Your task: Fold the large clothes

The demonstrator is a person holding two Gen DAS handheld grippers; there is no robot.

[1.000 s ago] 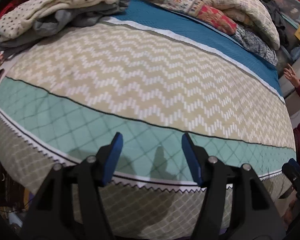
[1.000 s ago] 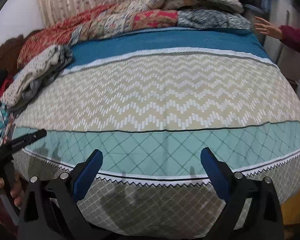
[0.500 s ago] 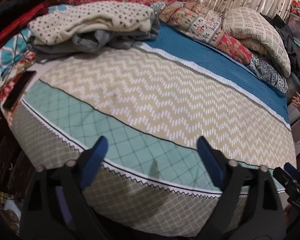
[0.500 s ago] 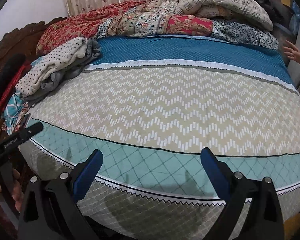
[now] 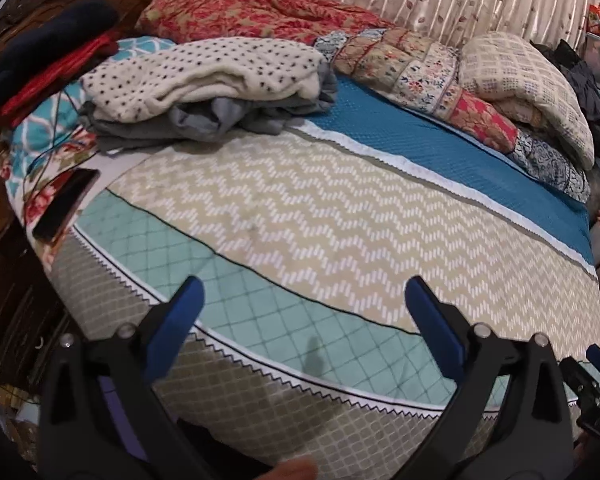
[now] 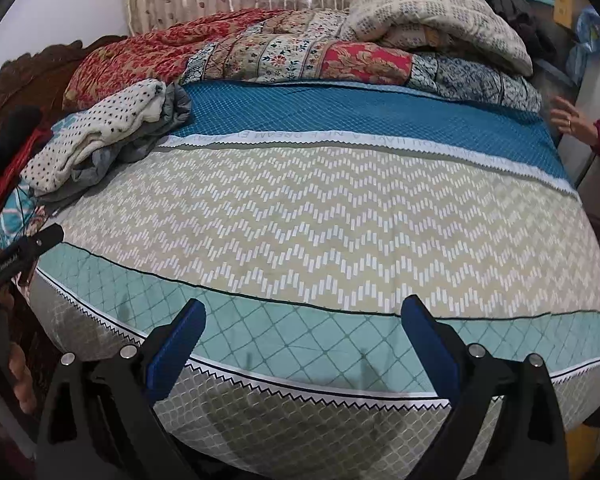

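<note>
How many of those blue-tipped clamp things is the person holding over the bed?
2. The left gripper hangs open over the bedspread's near edge, toward the clothes pile. The right gripper hangs open beside it, further right along that edge. Neither holds anything.

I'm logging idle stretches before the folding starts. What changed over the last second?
The left gripper opened its jaws wider, and both grippers drew back and up from the bed cover, so more of the bed shows. Nothing was grasped. The right gripper stayed open; the dotted clothes pile lies untouched.
</note>
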